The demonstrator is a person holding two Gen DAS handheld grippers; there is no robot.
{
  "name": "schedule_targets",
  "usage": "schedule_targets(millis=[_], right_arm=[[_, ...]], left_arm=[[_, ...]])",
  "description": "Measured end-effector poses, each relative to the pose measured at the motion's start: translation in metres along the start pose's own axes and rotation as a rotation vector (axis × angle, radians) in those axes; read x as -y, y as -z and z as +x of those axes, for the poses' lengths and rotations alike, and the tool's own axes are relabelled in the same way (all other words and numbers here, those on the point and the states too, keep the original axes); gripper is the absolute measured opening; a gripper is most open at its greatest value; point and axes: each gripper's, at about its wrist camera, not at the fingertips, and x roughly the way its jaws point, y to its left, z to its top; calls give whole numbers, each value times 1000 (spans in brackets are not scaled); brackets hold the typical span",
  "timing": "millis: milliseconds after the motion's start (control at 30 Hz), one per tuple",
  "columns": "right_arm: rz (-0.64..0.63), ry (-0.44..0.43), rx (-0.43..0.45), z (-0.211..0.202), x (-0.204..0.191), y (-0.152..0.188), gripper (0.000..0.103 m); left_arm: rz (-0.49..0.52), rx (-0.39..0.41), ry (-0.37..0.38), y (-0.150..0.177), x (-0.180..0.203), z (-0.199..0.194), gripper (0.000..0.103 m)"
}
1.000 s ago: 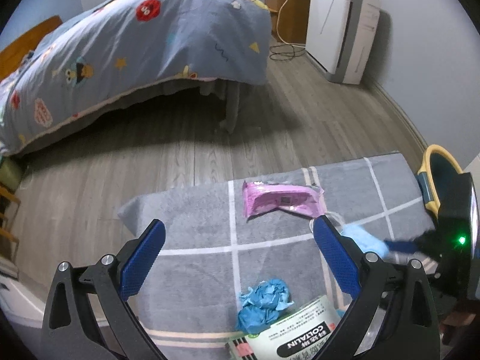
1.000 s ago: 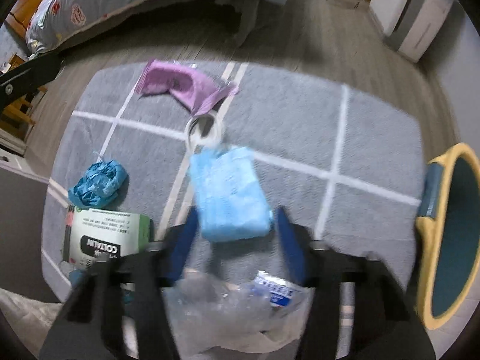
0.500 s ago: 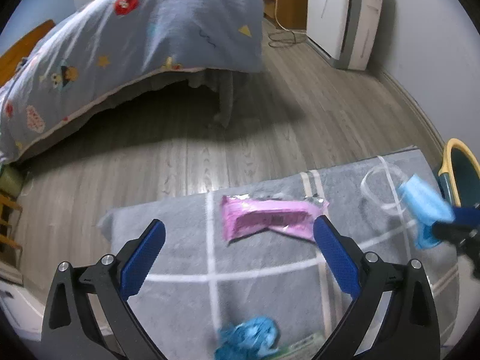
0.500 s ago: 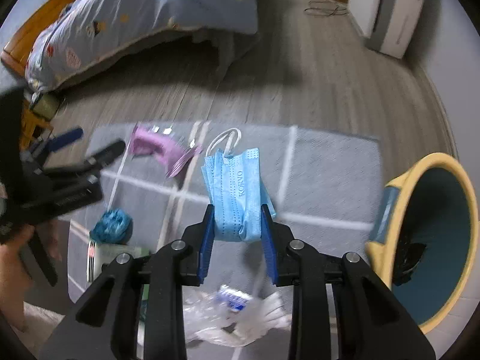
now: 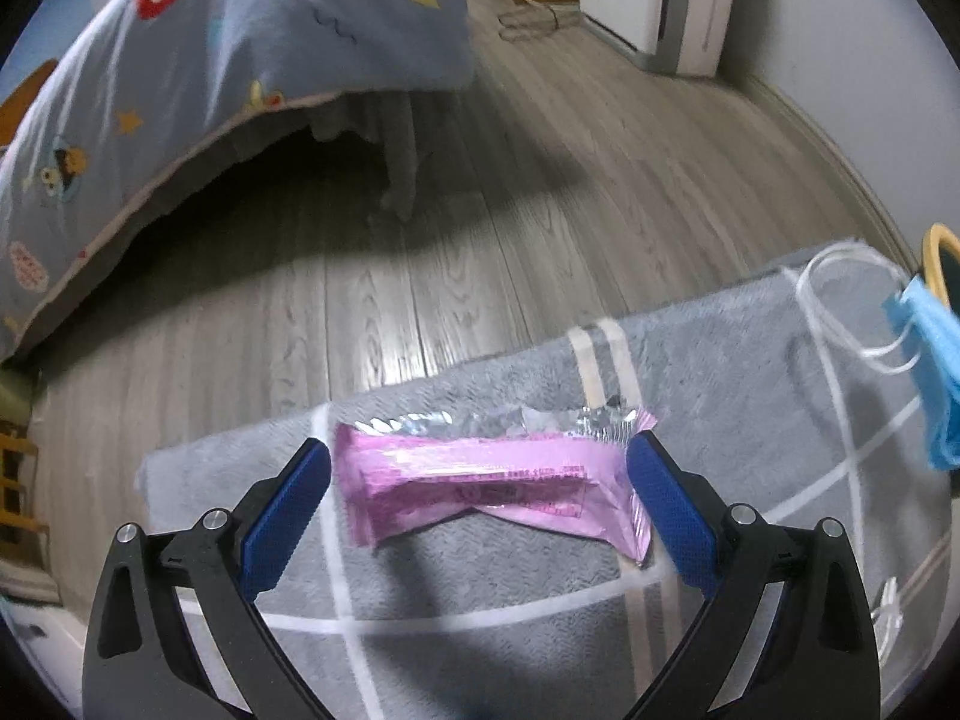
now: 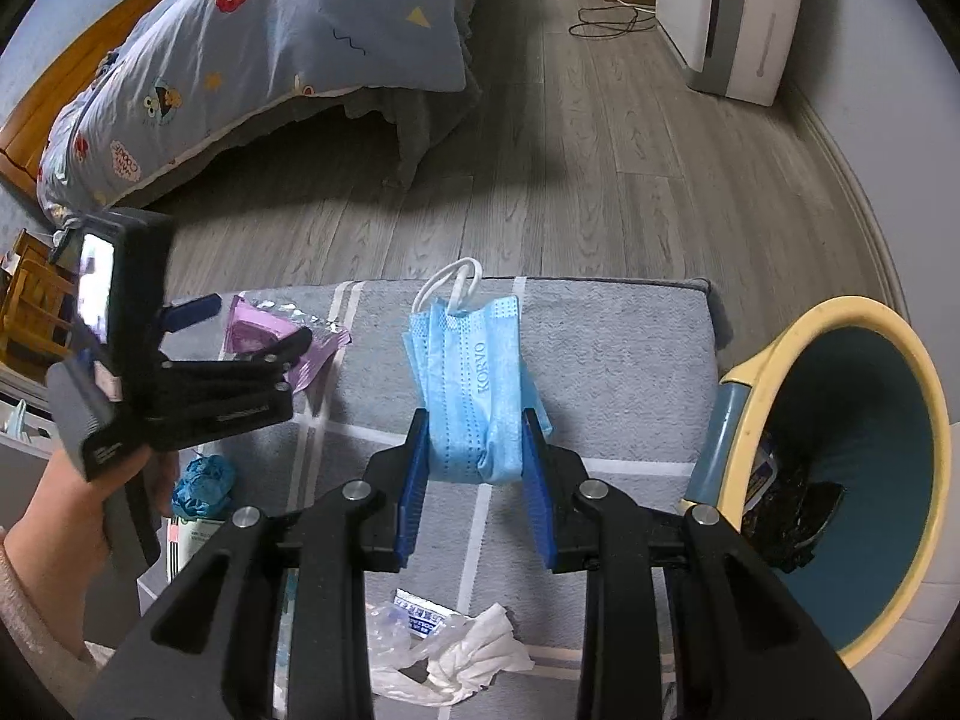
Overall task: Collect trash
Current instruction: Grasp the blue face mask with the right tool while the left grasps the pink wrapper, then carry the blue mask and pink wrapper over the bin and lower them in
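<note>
- Our right gripper [image 6: 475,461] is clamped on a folded blue face mask [image 6: 474,384]; both blue pads press its sides and its white ear loops stick out past the fingertips at 12 o'clock.
- Those jaws have just been closing, with the mask between them.
- The mask hangs above the grey rug [image 6: 624,360], clear of its surface.
- At 3 o'clock from the mask sits the yellow-rimmed bin [image 6: 864,324], tipped toward us, with dark rubbish already inside.
- Our left gripper [image 5: 480,495] is spread wide, holding nothing.
- A pink wrapper [image 5: 480,480] lies flat on the rug between its blue pads; whether the pads touch it, we cannot tell.
- In the left wrist view the mask hangs at 3 o'clock from the wrapper, near the frame edge.
- In the right wrist view the left gripper, held in a hand [image 6: 66,516], is at 9 o'clock from the mask, over the wrapper.
- Other litter on the rug: a crumpled blue ball [image 6: 204,480] at 8 o'clock from the mask, and a white tissue [image 6: 474,660] with clear plastic at 6 o'clock.
- A bed with a patterned quilt [image 6: 288,42] stands at 11 o'clock, on the wooden floor [image 6: 600,180].
</note>
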Motion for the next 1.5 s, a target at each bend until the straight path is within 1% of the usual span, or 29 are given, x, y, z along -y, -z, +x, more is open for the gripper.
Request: schedule_targets(millis=[67,167,200,233,333,367,433,533,700,733,767,900,1067,1233,1400,1500], right_arm=[[5,2,-4,1,1,1,29],[14,5,-8,3,5,1,29],[18,5,-9,3,6,0,29],[19,4,-9,3,5,1,29],[12,3,-7,2,3,1,29],[7,3,-6,1,1,2,29],[1,4,-5,-1,0,4,29],[-8,8,-1,-4,-1,8,29],[-4,13,19,-17,3,13,29],[-1,14,26,-20,5,13,29],[2,15,32,-24,7,14,29],[27,14,62,-40,18,19,29],[50,38,99,-61,40,23,29],[119,63,140,-84,76,30,29],[187,104,159,-102,119,43,29],[231,125,167,-111,143,51,29]], left_arm=[[9,-18,15,3,2,5,98],[13,-25,36,4,1,6,95],[12,-28,42,5,2,5,93],[13,-30,49,6,2,5,87],[16,-42,75,9,2,3,80],[20,-46,79,10,2,2,80],[34,-53,77,15,7,-2,72],[51,-62,85,19,10,-6,68],[94,-56,72,25,19,-18,66],[102,-48,75,25,22,-23,56],[105,-44,82,25,24,-26,56],[125,15,95,23,38,-53,56],[138,76,143,17,61,-82,56],[166,143,207,6,100,-109,56],[261,177,251,2,154,-121,56],[305,185,270,1,178,-124,56]])
